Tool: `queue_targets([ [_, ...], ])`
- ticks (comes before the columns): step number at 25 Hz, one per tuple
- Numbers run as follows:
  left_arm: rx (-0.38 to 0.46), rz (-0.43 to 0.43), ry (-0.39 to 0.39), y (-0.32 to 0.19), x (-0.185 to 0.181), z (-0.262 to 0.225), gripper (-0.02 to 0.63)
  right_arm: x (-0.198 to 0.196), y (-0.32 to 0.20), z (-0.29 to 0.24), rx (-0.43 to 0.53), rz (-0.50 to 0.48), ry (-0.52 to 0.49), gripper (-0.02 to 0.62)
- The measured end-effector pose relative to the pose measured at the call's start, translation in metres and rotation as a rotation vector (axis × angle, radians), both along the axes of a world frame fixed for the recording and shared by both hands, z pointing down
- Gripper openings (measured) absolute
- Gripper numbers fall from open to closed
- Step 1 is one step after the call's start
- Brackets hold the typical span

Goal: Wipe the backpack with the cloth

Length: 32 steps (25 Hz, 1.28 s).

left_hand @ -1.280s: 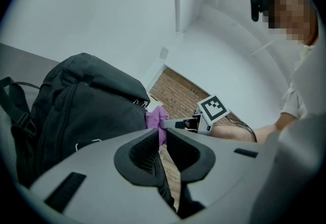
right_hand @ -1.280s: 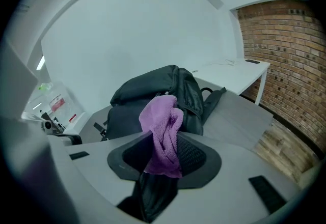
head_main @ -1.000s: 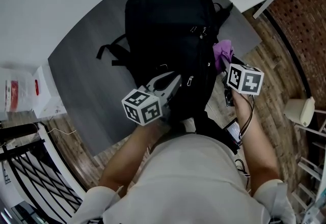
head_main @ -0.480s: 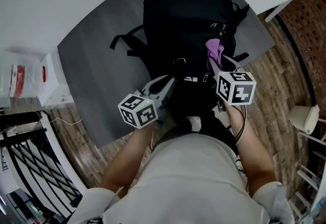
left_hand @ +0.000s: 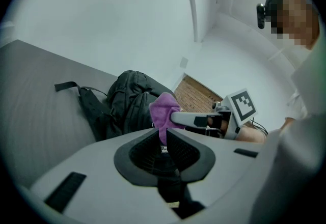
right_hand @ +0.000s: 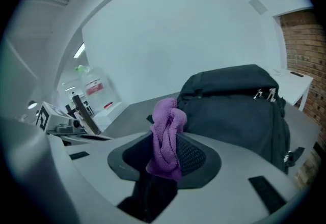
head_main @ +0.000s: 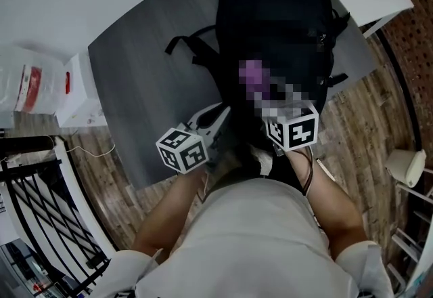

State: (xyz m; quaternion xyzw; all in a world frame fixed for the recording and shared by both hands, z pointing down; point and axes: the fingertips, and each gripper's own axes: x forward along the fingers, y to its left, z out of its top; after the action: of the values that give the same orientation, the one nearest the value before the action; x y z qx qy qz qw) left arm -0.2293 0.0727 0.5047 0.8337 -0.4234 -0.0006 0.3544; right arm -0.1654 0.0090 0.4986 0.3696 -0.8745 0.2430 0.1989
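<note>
Backpack (head_main: 274, 32) on table (head_main: 135, 87), upper right of centre. Cloth (head_main: 252, 73) over backpack's lower left part. Box (head_main: 81, 97) at frame left, just beside table's left edge.

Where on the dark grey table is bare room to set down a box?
The widest bare patch of the dark grey table lies left of the black fabric backpack, beyond its straps. A smaller one lies right of it. The near edge is crowded: the left gripper and the right gripper, holding the purple cloth, are there.
</note>
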Motion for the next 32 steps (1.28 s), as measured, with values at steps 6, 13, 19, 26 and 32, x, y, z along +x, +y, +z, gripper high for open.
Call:
queue_targets([
  [6, -0.015, -0.016, -0.008, 0.012, -0.019, 0.005, 0.029, -0.051, 0.028, 0.041, -0.115, -0.118, 0.008, 0.14],
  [13, -0.031, 0.013, 0.001, 0.021, -0.013, 0.01, 0.029, -0.034, 0.027, 0.069, -0.162, -0.079, 0.03, 0.14],
  [19, -0.044, 0.085, 0.017, 0.024, 0.014, 0.017, 0.029, 0.014, 0.028, 0.084, -0.184, -0.001, 0.097, 0.14],
  [26, -0.068, 0.146, 0.034, 0.028, 0.041, 0.024, 0.029, 0.05, 0.034, 0.09, -0.204, 0.048, 0.103, 0.14],
  [32, -0.076, 0.186, 0.038, 0.03, 0.061, 0.027, 0.029, 0.066, 0.038, 0.09, -0.202, 0.036, 0.119, 0.14],
])
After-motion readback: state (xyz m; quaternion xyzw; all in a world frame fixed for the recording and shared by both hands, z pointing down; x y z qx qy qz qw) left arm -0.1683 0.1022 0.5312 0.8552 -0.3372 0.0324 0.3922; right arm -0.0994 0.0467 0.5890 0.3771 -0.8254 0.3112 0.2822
